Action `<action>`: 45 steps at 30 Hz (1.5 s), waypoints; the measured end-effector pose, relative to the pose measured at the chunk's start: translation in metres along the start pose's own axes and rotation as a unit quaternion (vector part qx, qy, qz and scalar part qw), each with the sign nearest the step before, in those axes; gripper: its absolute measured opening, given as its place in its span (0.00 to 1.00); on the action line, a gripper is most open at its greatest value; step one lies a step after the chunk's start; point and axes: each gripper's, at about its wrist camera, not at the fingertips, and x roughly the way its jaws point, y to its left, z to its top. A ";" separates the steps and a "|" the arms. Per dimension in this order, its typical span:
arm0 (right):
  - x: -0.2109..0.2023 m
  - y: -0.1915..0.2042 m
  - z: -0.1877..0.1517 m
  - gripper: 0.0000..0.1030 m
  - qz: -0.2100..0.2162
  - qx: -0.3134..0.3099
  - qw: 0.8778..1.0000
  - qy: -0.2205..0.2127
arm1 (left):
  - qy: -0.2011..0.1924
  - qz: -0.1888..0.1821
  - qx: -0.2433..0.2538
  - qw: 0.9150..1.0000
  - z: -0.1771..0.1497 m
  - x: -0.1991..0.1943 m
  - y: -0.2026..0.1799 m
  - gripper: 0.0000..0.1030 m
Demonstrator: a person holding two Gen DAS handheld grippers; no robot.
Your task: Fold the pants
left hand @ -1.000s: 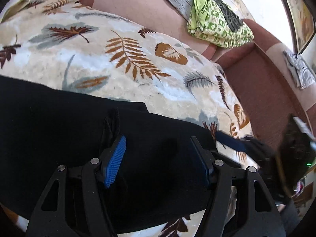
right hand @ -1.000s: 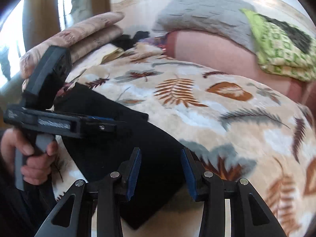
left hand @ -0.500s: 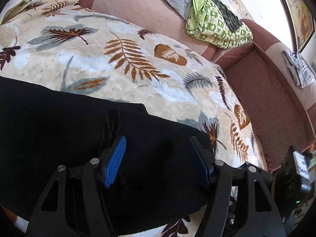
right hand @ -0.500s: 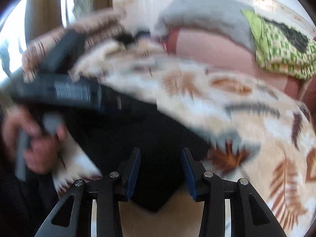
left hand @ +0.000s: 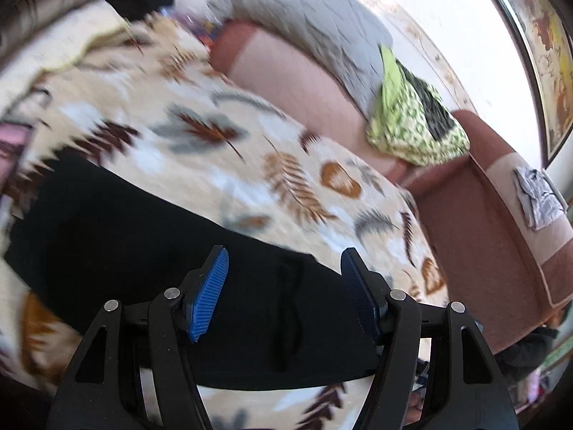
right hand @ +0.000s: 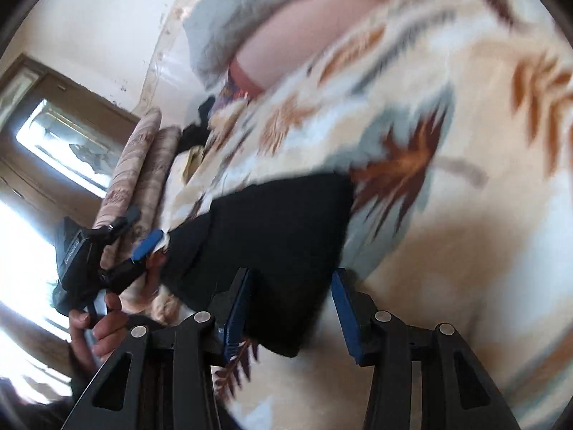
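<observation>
The black pants (left hand: 150,251) lie folded flat on a cream blanket with a leaf print (left hand: 232,165). My left gripper (left hand: 283,265) is open and empty, just above the pants' near right end. In the right wrist view the pants (right hand: 272,236) show as a dark folded slab. My right gripper (right hand: 292,283) is open and empty over their near corner. The left gripper (right hand: 143,247) shows there too, held in a hand at the pants' far left end.
A pink sofa back (left hand: 297,82) with a grey cover and a green patterned cloth (left hand: 412,125) runs behind the blanket. A brown sofa arm (left hand: 483,222) stands at the right. Rolled beige cushions (right hand: 143,165) lie at the left.
Both grippers have lifted and swung; the right wrist view has rolled sharply. The left gripper has moved back from the pants. Both stay open. The pants have not moved.
</observation>
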 end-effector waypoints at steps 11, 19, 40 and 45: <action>0.013 0.007 0.014 0.21 0.000 0.004 1.000 -0.012 | -0.033 0.061 -0.074 0.995 -0.006 -0.063 0.073 0.64; -0.041 -0.006 0.015 0.16 -0.066 0.005 0.995 -0.077 | -0.016 0.039 -0.194 0.980 -0.019 -0.072 0.113 0.64; -0.083 0.015 0.008 0.06 -0.130 -0.084 0.977 -0.149 | -0.004 0.020 -0.277 0.961 -0.049 -0.010 0.117 0.16; -0.068 0.037 0.005 0.24 -0.120 -0.138 0.974 -0.135 | -0.040 0.132 -0.108 0.985 -0.049 -0.016 0.072 0.14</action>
